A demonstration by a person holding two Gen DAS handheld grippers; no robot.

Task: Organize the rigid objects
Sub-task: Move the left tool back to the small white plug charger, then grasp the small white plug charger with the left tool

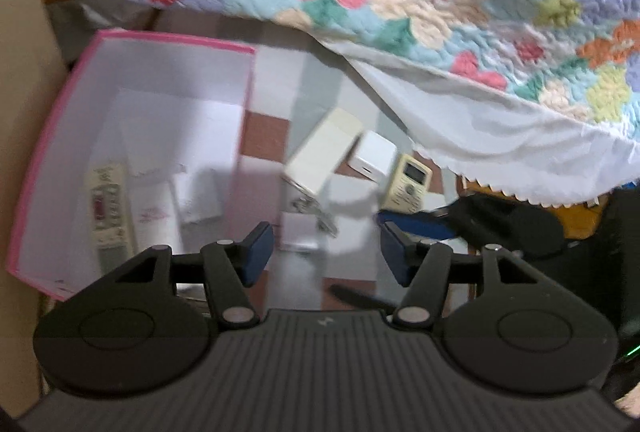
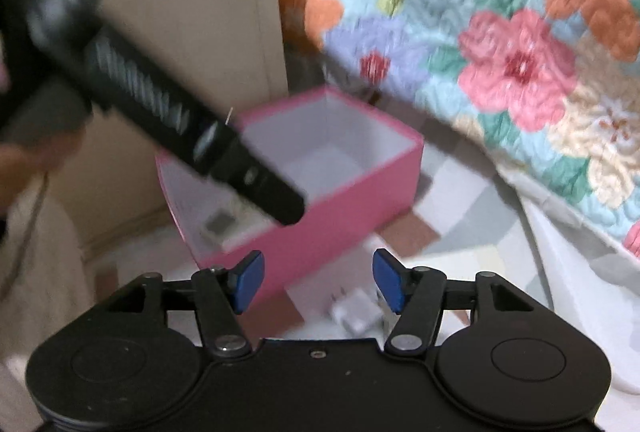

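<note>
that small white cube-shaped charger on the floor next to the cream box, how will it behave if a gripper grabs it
The small white cube-shaped charger looks rigid with flat sides, so it would probably hold its shape between pads. Its smooth, glossy-looking shell may be a little slippery. Being squat, it seems unlikely to roll or tip, though a push might slide it along the checked floor into the cream rectangular box beside it.

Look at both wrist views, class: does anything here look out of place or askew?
Yes. Three items lie loose on the checkered floor outside the pink box: a cream box lying askew, a white cube charger and a beige remote. Another remote is already inside.
</note>
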